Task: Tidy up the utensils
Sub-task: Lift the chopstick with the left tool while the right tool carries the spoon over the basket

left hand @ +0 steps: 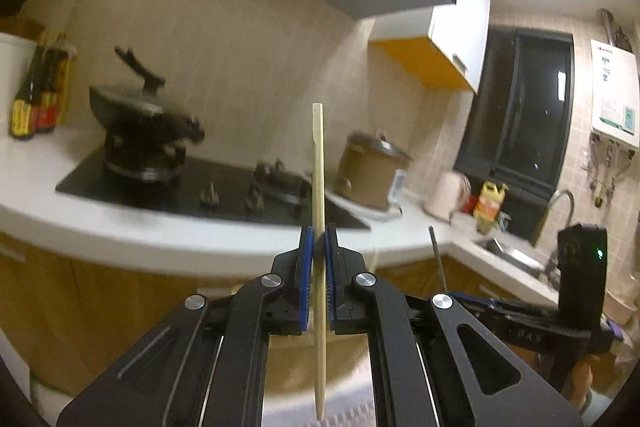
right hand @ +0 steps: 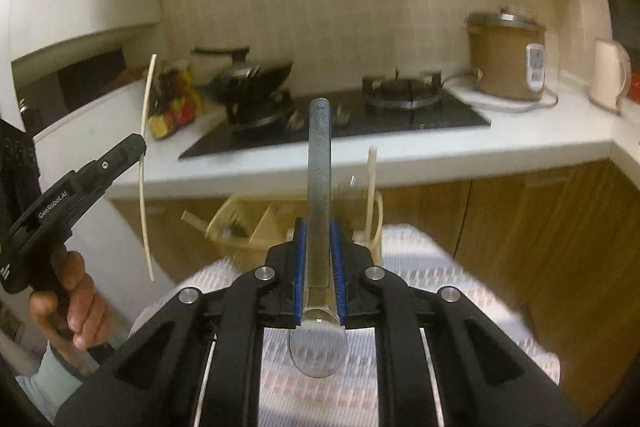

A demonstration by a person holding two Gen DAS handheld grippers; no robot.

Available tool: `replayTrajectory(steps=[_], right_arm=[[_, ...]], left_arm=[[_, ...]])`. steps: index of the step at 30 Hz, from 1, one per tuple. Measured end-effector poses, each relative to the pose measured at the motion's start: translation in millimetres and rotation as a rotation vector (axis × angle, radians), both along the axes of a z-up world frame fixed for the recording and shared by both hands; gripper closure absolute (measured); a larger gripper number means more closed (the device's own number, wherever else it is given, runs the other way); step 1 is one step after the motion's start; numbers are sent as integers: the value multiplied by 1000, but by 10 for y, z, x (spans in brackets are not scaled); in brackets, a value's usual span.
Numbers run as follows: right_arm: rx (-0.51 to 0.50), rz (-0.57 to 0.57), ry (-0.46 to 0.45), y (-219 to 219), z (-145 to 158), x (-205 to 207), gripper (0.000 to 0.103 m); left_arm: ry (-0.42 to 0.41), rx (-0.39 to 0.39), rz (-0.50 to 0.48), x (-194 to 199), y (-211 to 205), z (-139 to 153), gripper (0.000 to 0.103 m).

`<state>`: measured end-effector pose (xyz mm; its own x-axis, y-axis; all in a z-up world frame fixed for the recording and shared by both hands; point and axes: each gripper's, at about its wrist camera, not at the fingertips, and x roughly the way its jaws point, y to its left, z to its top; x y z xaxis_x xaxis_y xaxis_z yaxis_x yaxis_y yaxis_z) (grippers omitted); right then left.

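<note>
My left gripper (left hand: 318, 241) is shut on a pale wooden chopstick (left hand: 319, 163) that stands upright between its blue pads, with the tip hanging below the jaws. In the right wrist view this left gripper (right hand: 140, 149) appears at the left, held by a hand (right hand: 76, 303), the chopstick (right hand: 145, 187) still in it. My right gripper (right hand: 319, 233) is shut on a metal spoon (right hand: 319, 163), handle pointing up and forward, bowl hanging under the jaws. A beige divided utensil holder (right hand: 244, 227) stands just beyond, with another chopstick (right hand: 372, 179) upright in it.
Below the grippers lies a table with a patterned cloth (right hand: 424, 267). Behind it runs a white counter (right hand: 500, 151) with a gas hob (right hand: 400, 115), a black wok (right hand: 256, 79), sauce bottles (left hand: 38, 99), a brown rice cooker (right hand: 506, 55), a kettle (right hand: 610, 75) and a sink (left hand: 508, 251).
</note>
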<state>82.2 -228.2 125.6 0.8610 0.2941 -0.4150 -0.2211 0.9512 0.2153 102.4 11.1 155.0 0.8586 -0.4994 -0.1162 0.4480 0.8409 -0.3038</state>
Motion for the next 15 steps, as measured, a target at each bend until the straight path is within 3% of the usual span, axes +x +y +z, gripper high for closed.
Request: replayTrajectory(steps=[5,15], right_arm=[[-22,-43,-105,38,76,209,93],[1,-67,-174,-11,-25,649,93]], left_arm=[[-76,-42,58,246,-73,78,99],[-73,-29,111,760,-201,-198,99]])
